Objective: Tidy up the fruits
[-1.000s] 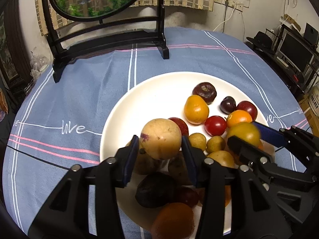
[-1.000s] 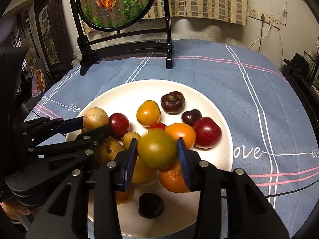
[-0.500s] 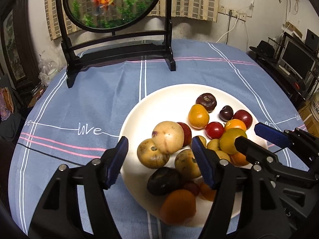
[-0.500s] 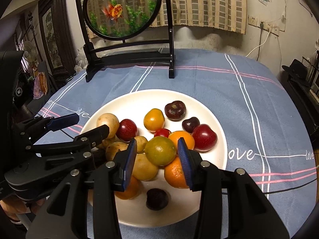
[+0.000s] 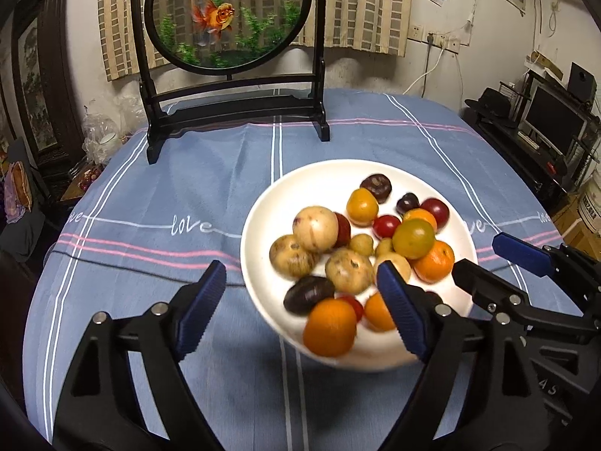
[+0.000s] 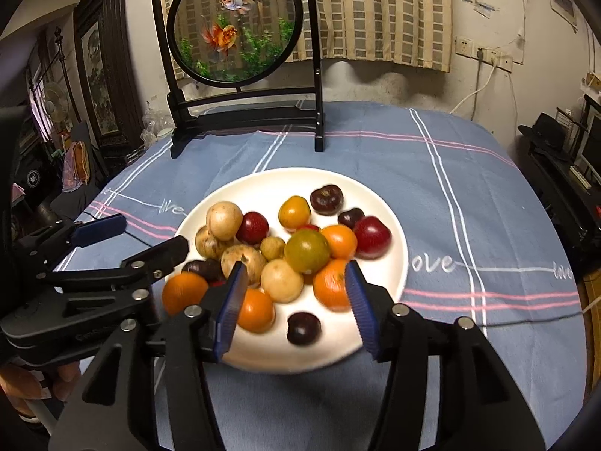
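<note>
A white plate (image 5: 319,184) (image 6: 263,191) holds a pile of fruits: oranges, red and dark plums, tan round ones. A pale tan fruit (image 5: 314,227) (image 6: 224,220) rests on the pile's left side. A green-yellow tomato (image 5: 413,238) (image 6: 307,251) sits atop the middle. My left gripper (image 5: 300,274) (image 6: 148,233) hangs back over the plate's near left rim, jaws opening, pads touching nothing. My right gripper (image 6: 296,268) (image 5: 484,255) hovers short of the pile's near side, jaws also opening and empty.
A round goldfish screen on a black stand (image 5: 229,18) (image 6: 234,22) stands at the table's far side. The blue striped tablecloth (image 5: 150,188) covers the round table. Shelves and a monitor (image 5: 556,120) are off the right edge.
The left gripper let go of the pale tan fruit and the right let go of the green-yellow tomato. Both fruits now lie on the pile. Both grippers drew back and up, jaws wider.
</note>
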Demonstrator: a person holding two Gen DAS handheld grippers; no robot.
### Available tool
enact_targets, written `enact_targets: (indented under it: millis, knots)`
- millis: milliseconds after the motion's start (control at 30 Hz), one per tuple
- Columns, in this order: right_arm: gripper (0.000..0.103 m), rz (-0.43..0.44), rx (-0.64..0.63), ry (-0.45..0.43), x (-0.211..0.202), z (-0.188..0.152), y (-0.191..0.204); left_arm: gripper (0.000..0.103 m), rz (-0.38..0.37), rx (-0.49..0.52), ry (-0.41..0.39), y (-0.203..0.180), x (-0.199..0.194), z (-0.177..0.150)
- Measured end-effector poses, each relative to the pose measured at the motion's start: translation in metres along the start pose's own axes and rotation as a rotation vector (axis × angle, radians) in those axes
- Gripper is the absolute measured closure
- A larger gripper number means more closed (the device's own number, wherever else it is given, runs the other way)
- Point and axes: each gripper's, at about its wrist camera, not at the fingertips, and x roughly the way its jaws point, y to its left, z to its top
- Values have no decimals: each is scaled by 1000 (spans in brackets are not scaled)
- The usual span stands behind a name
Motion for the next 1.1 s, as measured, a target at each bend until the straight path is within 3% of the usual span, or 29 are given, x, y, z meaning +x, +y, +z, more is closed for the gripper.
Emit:
enact_targets:
  millis: [133,167,200,600,1100]
  knots:
    - [46,-74,-1,16,-11,-16,3,16,4,9,-5,-4,-15,-15]
    - [42,-83,1,15,-14,-20,4,16,11,13,-8,-5,-20,-20]
    - [38,-80,6,11,-18,-25,4,15,21,17,-10,-5,-23,-25]
    - [38,-78,32,9,-49,-62,8,10,53,40,18,-4,-48,-66]
    - [38,-74,57,37,-54,-88,5,8,57,26,67,-8,-50,-92]
